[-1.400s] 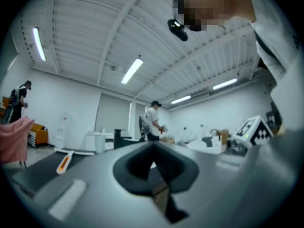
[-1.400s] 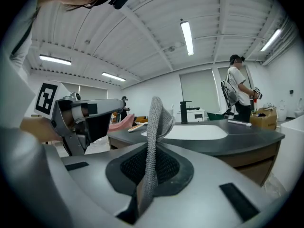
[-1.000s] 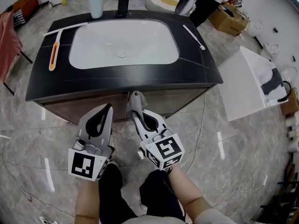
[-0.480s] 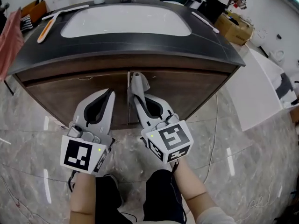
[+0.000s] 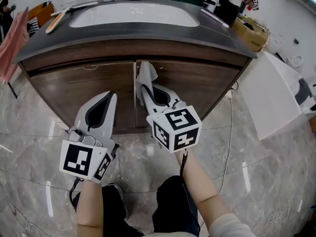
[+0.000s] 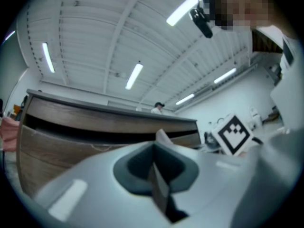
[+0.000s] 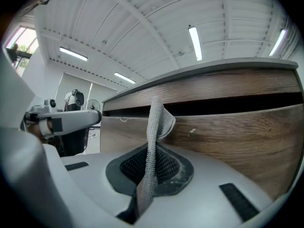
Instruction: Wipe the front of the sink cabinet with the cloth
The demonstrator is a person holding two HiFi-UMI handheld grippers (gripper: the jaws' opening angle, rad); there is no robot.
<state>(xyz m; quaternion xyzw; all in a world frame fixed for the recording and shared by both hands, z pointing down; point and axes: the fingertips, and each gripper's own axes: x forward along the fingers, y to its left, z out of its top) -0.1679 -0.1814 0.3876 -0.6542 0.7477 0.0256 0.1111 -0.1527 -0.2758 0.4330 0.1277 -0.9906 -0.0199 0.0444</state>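
The wooden sink cabinet front (image 5: 197,85) fills the upper middle of the head view, under a dark countertop (image 5: 133,32). My right gripper (image 5: 145,89) is shut on a grey cloth (image 5: 146,74), whose free end touches the top of the right door beside the centre seam. In the right gripper view the cloth (image 7: 153,141) stands pinched between the jaws against the wood panel (image 7: 237,132). My left gripper (image 5: 109,97) is shut with nothing in it, held just off the left door (image 5: 79,90). The left gripper view shows its jaws closed before the cabinet (image 6: 71,137).
A white basin (image 5: 133,15) sits in the countertop, with an orange-handled brush (image 5: 55,21) at its left. A white panel (image 5: 279,100) leans at the right, and a cardboard box (image 5: 252,31) beyond it. A cable (image 5: 228,147) runs over the marble floor. A person stands behind the cabinet.
The view has dropped lower, so more cabinet front shows. My right gripper has lifted the cloth up to the top of the right door. The left gripper has stayed close by.
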